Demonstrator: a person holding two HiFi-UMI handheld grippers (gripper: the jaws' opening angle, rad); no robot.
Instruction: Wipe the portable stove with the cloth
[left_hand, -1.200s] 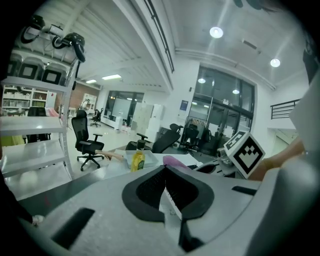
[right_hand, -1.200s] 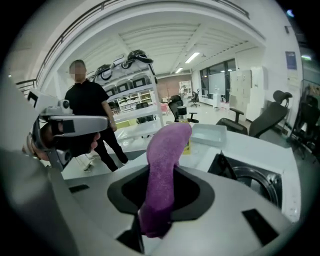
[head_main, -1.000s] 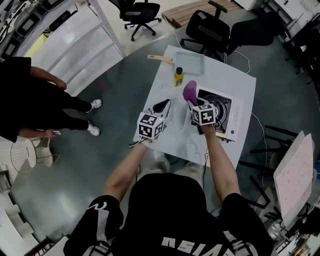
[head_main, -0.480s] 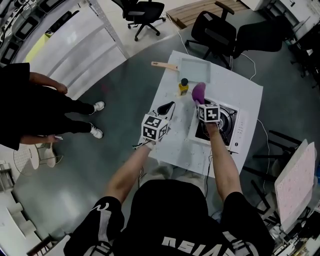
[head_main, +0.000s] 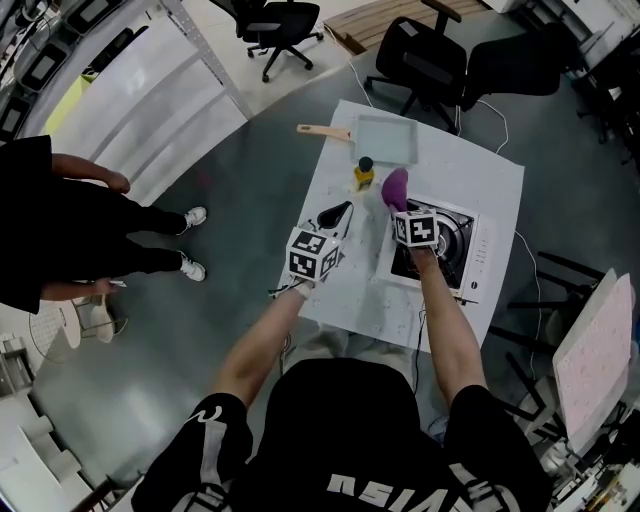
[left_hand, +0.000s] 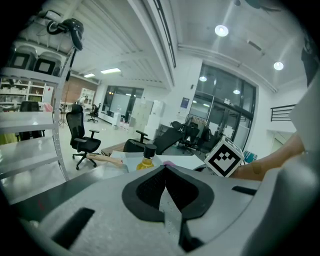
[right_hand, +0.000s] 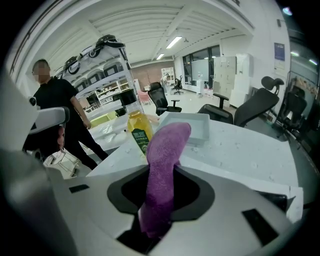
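Our left gripper (head_main: 340, 211) hovers over the table (head_main: 480, 170), jaws closed together on nothing, left of the portable stove (head_main: 466, 252). Our right gripper (head_main: 400, 207), the nearer one, pinches the purple cloth (head_main: 395, 186), which juts out at the stove's far left corner. The burner (head_main: 452, 238) lies rightward and back toward us.

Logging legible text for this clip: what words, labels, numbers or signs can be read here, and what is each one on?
Nothing can be quoted with confidence.
Label on the bottle: white print on dark green, too blurred.
Side panel of the portable stove: marks too small.
The blue wall sign: too small.
Back of the shirt: large white letters, cut off by the picture's edge.
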